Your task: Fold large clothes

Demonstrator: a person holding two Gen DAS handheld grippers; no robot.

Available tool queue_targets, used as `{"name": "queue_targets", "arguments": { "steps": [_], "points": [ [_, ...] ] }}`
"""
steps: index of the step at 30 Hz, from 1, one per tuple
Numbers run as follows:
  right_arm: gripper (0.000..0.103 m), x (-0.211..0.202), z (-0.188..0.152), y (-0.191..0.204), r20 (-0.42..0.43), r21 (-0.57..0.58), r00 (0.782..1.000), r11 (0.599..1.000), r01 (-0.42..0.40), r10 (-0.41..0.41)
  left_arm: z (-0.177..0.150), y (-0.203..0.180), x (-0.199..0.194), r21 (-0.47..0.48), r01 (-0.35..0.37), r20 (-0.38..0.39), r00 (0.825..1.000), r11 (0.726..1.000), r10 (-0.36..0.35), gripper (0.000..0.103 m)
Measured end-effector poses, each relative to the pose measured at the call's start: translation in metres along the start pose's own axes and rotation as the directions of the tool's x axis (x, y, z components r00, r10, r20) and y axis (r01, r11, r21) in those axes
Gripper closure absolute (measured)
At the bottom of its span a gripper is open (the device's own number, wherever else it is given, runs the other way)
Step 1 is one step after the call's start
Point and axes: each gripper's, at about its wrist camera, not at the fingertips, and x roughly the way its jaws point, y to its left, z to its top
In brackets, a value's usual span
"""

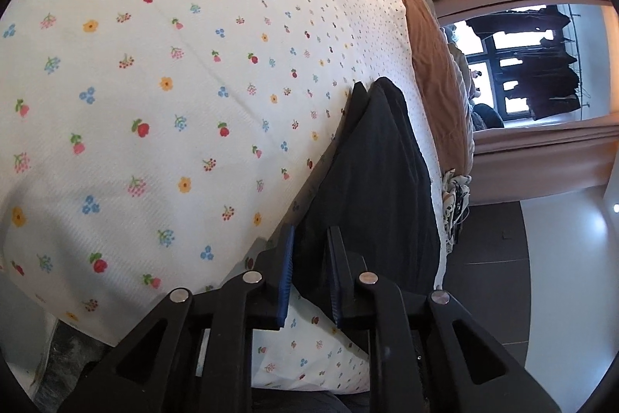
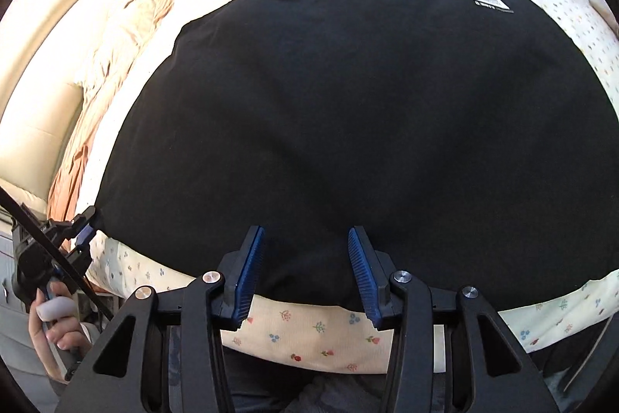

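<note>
Black garment (image 2: 348, 126): spread flat on floral sheet (image 1: 154, 103), near hem at 6 o'clock in right view.
Left gripper (image 1: 309, 246): clenched on garment corner, 8 o'clock in right view.
Right gripper (image 2: 305, 258): jaws astride near hem, pads not seen pressing; no grasp yet.
Advice: pinch hem fully, match left height, lift both corners together, carry toward 12 o'clock, keep edge taut.

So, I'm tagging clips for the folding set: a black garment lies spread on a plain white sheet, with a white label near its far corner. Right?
Not quite: the sheet is not plain. It is white with a small floral print, clearest in the left wrist view. The rest holds: the black garment lies spread on it, with a white label near its far corner.
</note>
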Motion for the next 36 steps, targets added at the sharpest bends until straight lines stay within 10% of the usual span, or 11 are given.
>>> {"name": "queue_targets", "arguments": {
  "steps": [8, 22, 36],
  "points": [
    [0.065, 0.02, 0.003, 0.035, 0.001, -0.082, 0.999, 0.996, 0.039, -0.039, -0.008, 0.006, 0.018, -0.079, 0.033, -0.111, 0.993, 0.996, -0.042, 0.062],
    [0.069, 0.044, 0.036, 0.045, 0.026, -0.097, 0.992, 0.987, 0.126, -0.124, 0.001, -0.01, 0.029, -0.059, -0.025, -0.04, 0.999, 0.998, 0.022, 0.062],
    [0.074, 0.1, 0.137, 0.041, 0.059, -0.06, 0.982, 0.982, 0.181, -0.178, -0.006, -0.017, 0.029, -0.094, -0.12, -0.002, 0.993, 0.988, 0.12, 0.067]
  ]
}}
